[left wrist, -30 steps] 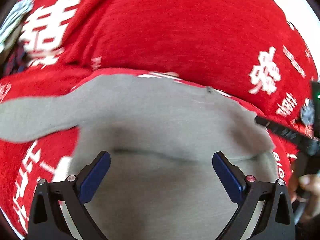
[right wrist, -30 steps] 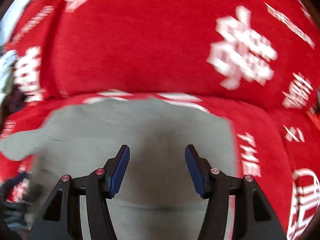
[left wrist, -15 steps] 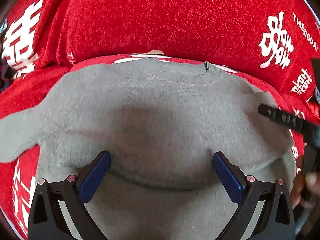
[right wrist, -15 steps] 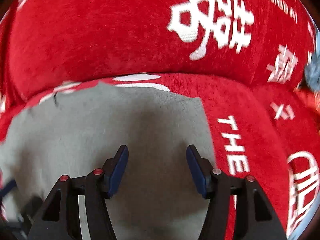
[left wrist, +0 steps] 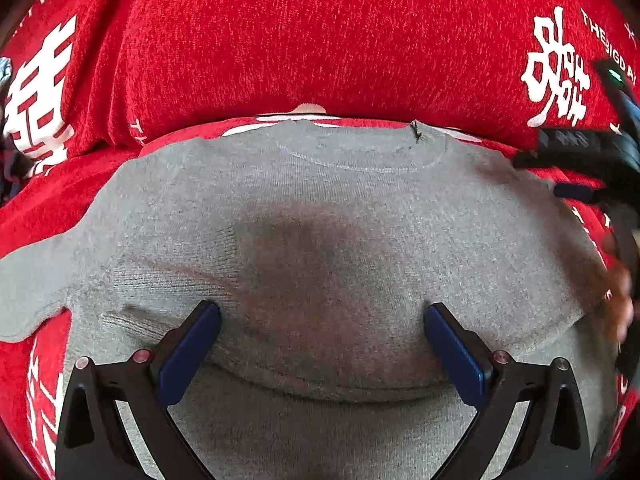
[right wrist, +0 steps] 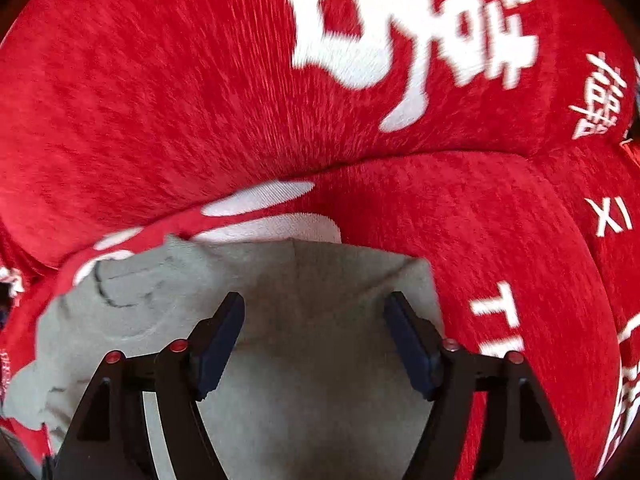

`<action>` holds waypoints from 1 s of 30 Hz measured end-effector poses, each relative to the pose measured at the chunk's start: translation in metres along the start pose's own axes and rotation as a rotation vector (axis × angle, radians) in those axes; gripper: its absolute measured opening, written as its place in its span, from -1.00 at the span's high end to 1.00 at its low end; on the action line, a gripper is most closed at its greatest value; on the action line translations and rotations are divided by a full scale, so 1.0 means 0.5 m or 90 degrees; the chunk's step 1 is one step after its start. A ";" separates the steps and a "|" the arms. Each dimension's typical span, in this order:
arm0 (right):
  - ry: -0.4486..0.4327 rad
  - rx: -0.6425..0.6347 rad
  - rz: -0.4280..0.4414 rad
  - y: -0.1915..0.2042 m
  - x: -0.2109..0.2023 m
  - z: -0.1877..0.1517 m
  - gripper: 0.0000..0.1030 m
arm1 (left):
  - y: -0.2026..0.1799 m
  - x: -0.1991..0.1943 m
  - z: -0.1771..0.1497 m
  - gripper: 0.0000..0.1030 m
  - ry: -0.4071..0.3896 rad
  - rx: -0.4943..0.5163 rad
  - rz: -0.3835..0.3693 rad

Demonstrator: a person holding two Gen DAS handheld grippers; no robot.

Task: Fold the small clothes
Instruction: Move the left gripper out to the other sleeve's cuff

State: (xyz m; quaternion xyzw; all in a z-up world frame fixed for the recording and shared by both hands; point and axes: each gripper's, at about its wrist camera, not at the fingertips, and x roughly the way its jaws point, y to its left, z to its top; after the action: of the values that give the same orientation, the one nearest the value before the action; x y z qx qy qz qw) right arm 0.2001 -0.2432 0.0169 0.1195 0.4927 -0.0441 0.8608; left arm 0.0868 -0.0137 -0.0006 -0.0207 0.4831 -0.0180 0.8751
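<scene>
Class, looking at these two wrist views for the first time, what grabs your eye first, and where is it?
The bright red cover with white characters fills the background. On it lies a grey knit top, spread flat. The left claw and right claw hover open over it.

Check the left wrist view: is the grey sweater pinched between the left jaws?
No. The left gripper stands wide open over the grey sweater, which lies flat between its jaws.
</scene>
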 end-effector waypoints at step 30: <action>-0.116 -0.217 -0.038 0.039 -0.218 -0.436 -0.58 | 0.033 -0.135 -0.198 -0.99 -0.049 0.029 0.006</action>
State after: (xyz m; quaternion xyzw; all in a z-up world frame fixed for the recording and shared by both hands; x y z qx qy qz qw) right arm -0.0345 -0.1745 0.0076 -0.0472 0.4163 0.0035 0.9080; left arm -0.0326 0.0043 0.0027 0.0010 0.4487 -0.0239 0.8934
